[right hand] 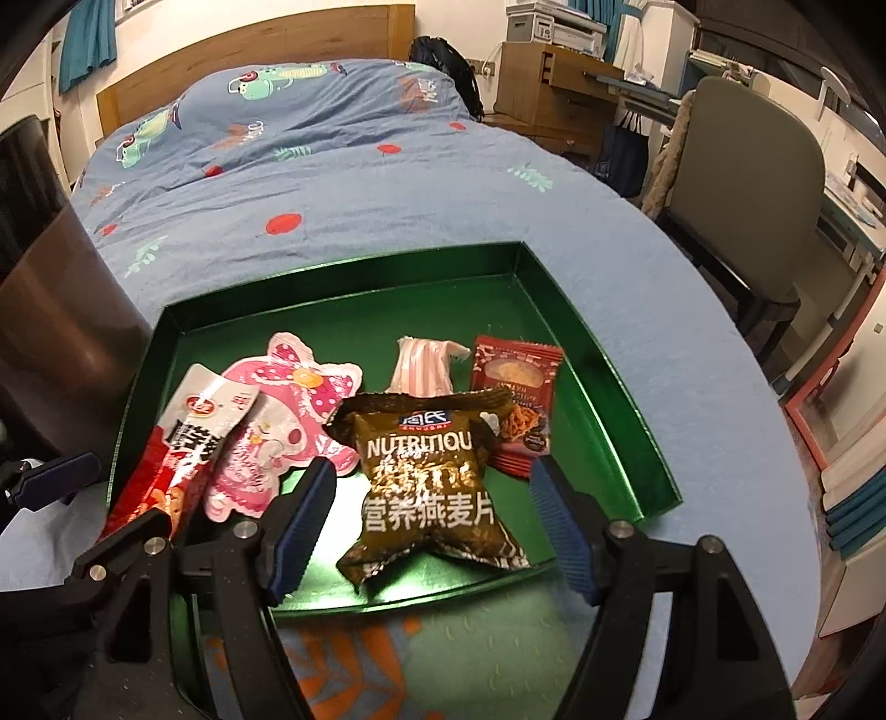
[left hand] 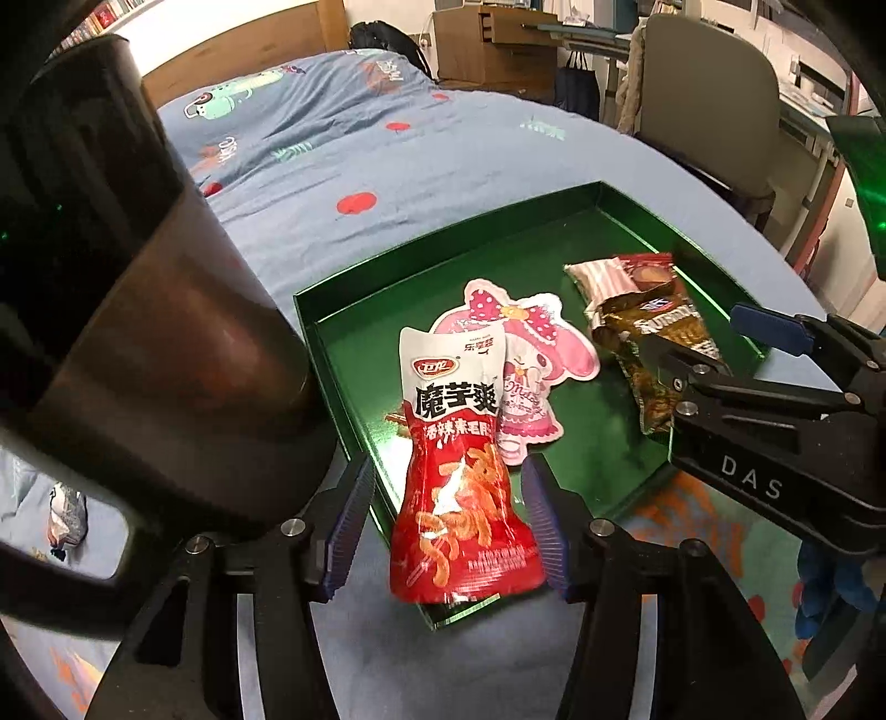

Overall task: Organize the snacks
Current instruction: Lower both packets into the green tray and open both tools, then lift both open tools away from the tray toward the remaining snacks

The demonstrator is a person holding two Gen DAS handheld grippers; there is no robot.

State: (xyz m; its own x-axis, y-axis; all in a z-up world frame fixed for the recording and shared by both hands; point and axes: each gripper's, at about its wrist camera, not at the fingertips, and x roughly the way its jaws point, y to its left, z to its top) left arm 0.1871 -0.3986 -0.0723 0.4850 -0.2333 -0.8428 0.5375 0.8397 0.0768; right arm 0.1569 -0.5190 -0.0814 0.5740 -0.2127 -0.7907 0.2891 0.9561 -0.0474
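Green tray on the bed is holding every snack. My left fingers are standing apart around the red pouch, which is overhanging the tray's near rim and could slide off; my right fingers are spread wide around the dark oatmeal packet.

Bed: you have a blue duvet with red dots and cartoon prints, wooden headboard behind it.
Chair: grey-green chair stands at your right, beside the bed.
Far wall: wooden desk, a printer on top.
Left edge: dark cylinder, close to you.
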